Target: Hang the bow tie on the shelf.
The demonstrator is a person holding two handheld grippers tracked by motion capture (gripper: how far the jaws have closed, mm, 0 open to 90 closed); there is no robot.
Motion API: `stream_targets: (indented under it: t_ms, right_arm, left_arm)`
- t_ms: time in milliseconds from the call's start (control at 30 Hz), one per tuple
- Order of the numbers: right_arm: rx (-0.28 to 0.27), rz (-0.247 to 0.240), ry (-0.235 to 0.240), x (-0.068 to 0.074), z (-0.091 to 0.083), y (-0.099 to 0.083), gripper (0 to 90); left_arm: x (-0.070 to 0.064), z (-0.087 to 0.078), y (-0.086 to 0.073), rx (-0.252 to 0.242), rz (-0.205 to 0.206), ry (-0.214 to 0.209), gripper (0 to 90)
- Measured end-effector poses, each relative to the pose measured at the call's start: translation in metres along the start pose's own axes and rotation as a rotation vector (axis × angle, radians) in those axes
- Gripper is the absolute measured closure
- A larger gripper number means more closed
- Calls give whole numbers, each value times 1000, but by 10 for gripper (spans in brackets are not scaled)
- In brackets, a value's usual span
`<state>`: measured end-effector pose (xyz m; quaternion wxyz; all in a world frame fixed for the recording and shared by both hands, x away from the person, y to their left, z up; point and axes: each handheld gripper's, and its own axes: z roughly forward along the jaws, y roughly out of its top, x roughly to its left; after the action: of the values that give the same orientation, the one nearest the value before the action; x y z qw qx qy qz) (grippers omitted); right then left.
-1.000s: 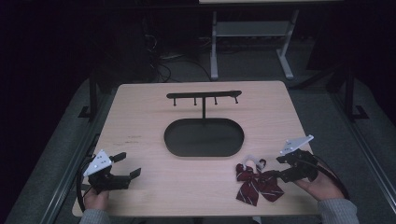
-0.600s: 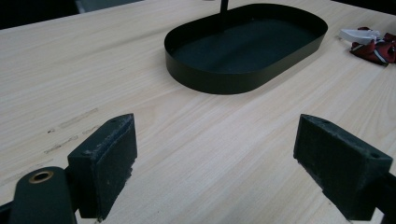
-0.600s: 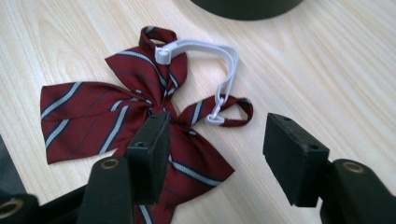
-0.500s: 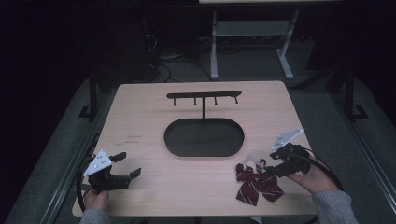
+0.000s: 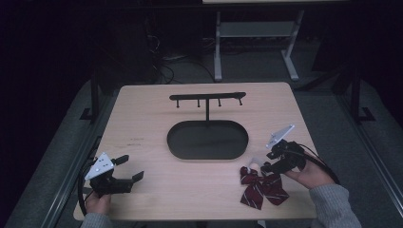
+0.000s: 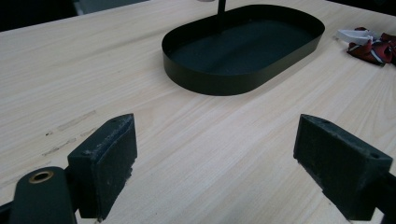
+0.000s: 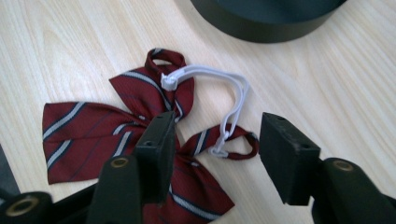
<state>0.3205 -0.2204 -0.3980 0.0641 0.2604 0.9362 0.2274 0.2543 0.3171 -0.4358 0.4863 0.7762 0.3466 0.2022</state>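
The right gripper (image 7: 212,140) hangs low over a dark red striped bow tie (image 7: 112,135) with its jaws spread, holding nothing. The step in hand looks like picking the bow tie up, probably by its white elastic loop (image 7: 233,100), so that it can go on the black hook stand (image 5: 207,99) behind the oval tray (image 5: 207,139).

To do it well, the gripper should come down so that one jaw passes on each side of the elastic or of the small fabric loop that the elastic is clipped to, then close there. A pinch on the flat wings would likely drag the whole tie along the table (image 5: 142,118) and leave the loop slack and hard to hook.

In the right gripper view the elastic arches up between the two jaws, and the left jaw covers part of the knot. From above, the bow tie (image 5: 263,185) lies near the table's front right, just in front of the tray.

The left gripper (image 6: 215,154) sits wide open and empty at the front left, well apart from the tie.
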Motion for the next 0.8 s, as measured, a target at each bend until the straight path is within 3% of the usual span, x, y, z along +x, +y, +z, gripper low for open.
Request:
stream_targets:
  t_ms: [467,600,800]
  right_arm:
    - [66,-20,23,-8,19,21,527]
    - [95,-16,14,-11,26,26,546]
    - [130,8,36,-20,37,29,599]
  left_arm:
    - [0,0,0,0,-2,-1,131]
    - [0,-1,0,-1,-4,-2,131]
    - [0,-1,0,-2,-3,-3,131]
